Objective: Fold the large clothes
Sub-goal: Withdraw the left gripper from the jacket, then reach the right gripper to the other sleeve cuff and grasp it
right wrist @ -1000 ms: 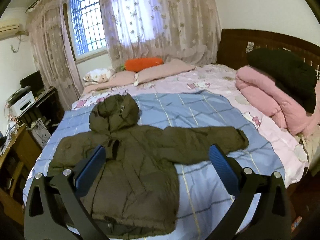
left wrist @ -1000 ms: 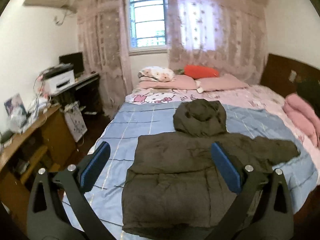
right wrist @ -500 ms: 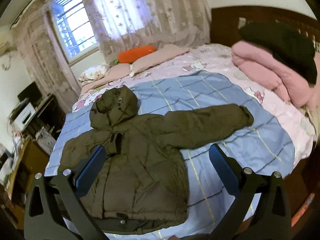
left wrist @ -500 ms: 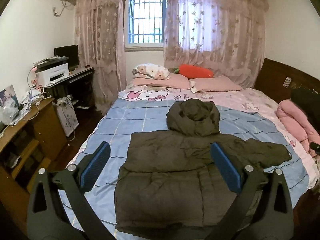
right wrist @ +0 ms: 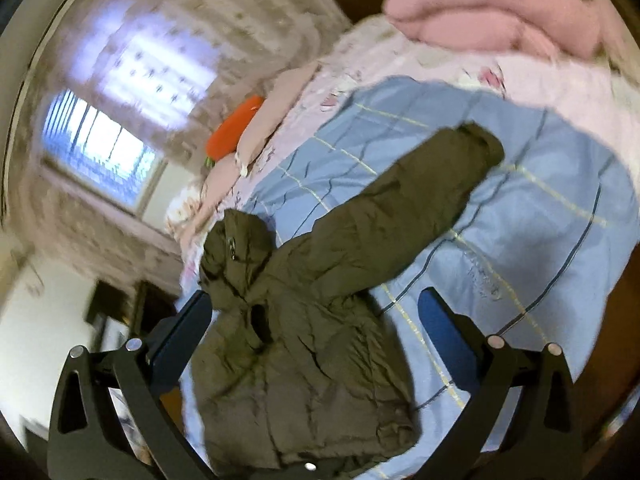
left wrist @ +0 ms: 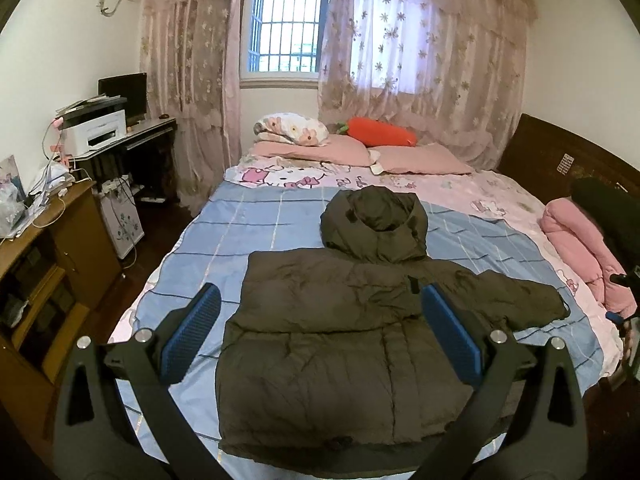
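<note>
A dark olive hooded puffer jacket [left wrist: 340, 340] lies flat on the blue checked sheet [left wrist: 260, 232] of the bed, hood toward the pillows, its right sleeve [left wrist: 520, 300] stretched out, its left sleeve folded over the body. My left gripper [left wrist: 320, 336] is open and empty, held above the jacket's lower half. My right gripper [right wrist: 314, 334] is open and empty above the jacket [right wrist: 304, 320], and its view is tilted and blurred. The stretched sleeve [right wrist: 432, 184] runs up to the right there.
Pink pillows [left wrist: 420, 158] and an orange carrot cushion [left wrist: 380, 132] lie at the far side of the bed. A rolled pink quilt [left wrist: 580, 248] with a dark garment [left wrist: 612, 208] sits at the right. A wooden desk [left wrist: 48, 240] and printer [left wrist: 94, 132] stand left.
The right gripper has rolled and swung fast, so its view is now tilted and blurred and closer to the jacket. The left gripper has shifted slightly. The jacket has not moved.
</note>
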{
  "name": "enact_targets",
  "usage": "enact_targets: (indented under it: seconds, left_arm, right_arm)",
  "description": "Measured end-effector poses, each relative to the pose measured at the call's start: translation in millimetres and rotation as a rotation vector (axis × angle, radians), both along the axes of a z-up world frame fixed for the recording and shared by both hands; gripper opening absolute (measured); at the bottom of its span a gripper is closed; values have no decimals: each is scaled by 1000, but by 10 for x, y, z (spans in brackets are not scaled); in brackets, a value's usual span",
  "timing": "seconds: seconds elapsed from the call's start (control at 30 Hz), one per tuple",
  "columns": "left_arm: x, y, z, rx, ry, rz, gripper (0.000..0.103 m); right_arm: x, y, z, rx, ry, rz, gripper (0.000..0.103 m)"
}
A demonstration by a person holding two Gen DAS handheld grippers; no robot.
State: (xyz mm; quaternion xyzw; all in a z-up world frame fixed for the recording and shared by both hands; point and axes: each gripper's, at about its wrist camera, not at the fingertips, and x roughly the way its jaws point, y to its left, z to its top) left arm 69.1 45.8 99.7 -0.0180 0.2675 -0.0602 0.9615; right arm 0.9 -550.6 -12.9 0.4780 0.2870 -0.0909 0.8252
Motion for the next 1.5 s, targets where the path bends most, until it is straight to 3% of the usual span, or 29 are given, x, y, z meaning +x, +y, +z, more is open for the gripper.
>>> enact_targets:
  seconds: [0.3,0.63,0.83,1.17,1.5]
  left_arm:
    - [76,-76,-52,-4,35,-35,101]
    - [99,-230,-149,26,60,-77,101]
    - [146,-290,-202,28,76,-81,101]
    - [316,-327,-393,45,140,-77,101]
    - [401,-336,-474,54,163,-73,101]
  right_arm:
    - [75,-604,-456,144,-33,-66,102]
    - [205,-1177,-1193,246,63,-151,102]
    - [356,-1370,-1465,303,55,-193,102]
    - [743,-1569,-1767,298,95,-164,102]
    - [981,-1700,-1972,330,27,-161,102]
